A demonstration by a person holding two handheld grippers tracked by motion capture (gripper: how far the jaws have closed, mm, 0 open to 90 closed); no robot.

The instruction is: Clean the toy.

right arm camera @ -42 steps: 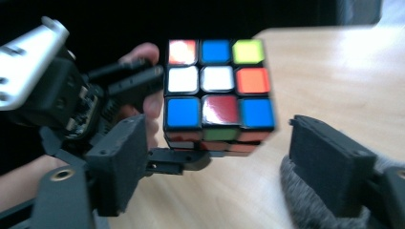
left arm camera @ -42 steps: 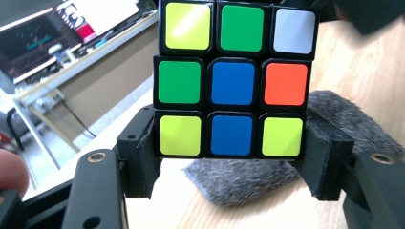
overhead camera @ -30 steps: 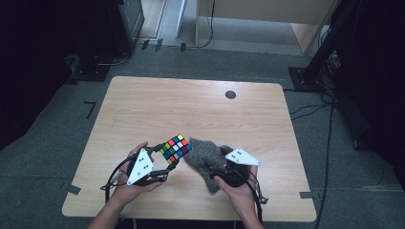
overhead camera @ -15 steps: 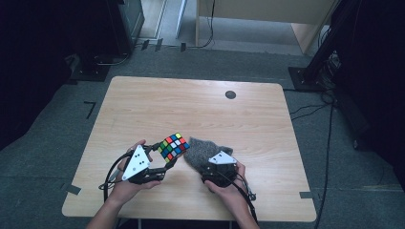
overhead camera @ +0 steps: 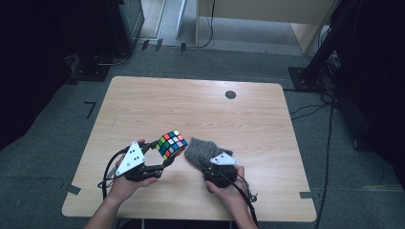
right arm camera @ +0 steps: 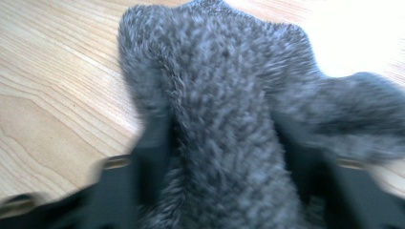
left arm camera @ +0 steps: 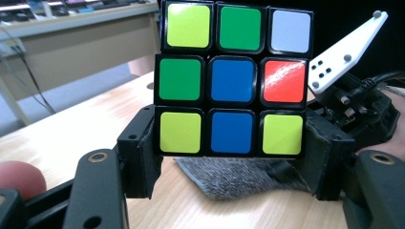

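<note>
the left tongs [overhead camera: 165, 163] pinch the cube [overhead camera: 172, 144] by its bottom layer, one jaw on each side, and hold it tilted up off the table [overhead camera: 191, 105] with a full face toward their own camera; in the left gripper view that face reads yellow, green and white across the top row, with a blue centre. held that way, the upper layers stay free, probably so they can be wiped or turned. just right of the cube, the right tongs [overhead camera: 210, 167] have just been closing on a grey woolly cloth [overhead camera: 203, 150], a fold of which runs up between the jaws in the right gripper view, blurred; the pads seem to press it. the cloth lies bunched on the table near the front edge, beside and slightly under the cube, likely so it can be lifted to the cube.

the table is pale wood with rounded corners, bare but for a dark round spot [overhead camera: 230, 94] near the far edge. it stands on grey carpet marked with tape; dark stands and cables edge the dim room.
</note>
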